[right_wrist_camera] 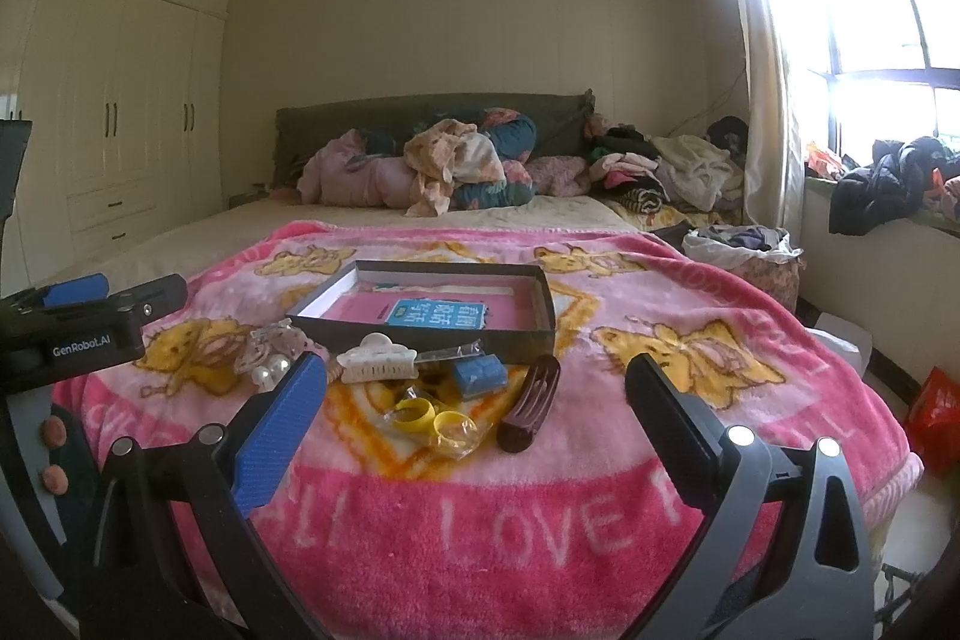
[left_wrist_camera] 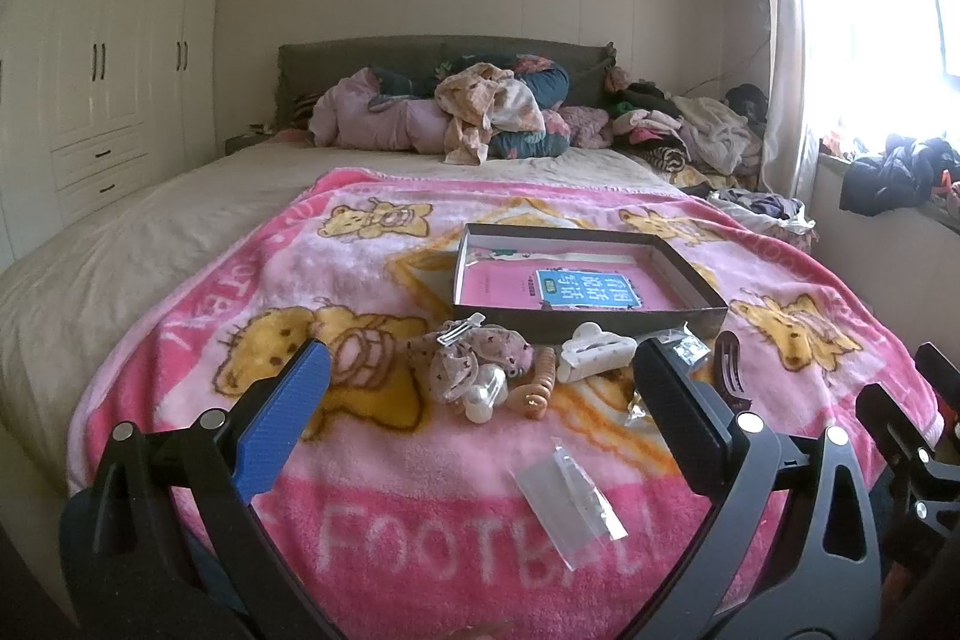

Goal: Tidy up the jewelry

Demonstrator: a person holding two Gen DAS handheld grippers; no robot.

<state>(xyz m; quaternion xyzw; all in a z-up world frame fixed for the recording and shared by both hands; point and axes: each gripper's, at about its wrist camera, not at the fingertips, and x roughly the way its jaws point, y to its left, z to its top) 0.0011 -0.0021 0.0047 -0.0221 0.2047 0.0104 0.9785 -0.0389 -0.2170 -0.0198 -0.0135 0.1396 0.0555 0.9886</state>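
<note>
Clips (right_wrist_camera: pixel 377 358), scrunchie (left_wrist_camera: pixel 480 361), rings (right_wrist_camera: pixel 435 421) near box (left_wrist_camera: pixel 591 325) on blanket (right_wrist_camera: pixel 480 520). Left gripper (left_wrist_camera: pixel 480 400) and right gripper (right_wrist_camera: pixel 474 406) both wide, empty.

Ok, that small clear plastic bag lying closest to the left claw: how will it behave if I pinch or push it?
The clear plastic bag lies flat and thin on the fuzzy pink blanket, so it probably flops and weighs little. Its glossy film may slip between the pads. Pushed, it would likely crumple or snag on the pile rather than slide. The left claw is open.

bed (left_wrist_camera: pixel 150 220), pink blanket (left_wrist_camera: pixel 420 460), box (left_wrist_camera: pixel 600 325), hair clips (left_wrist_camera: pixel 594 349)
</note>
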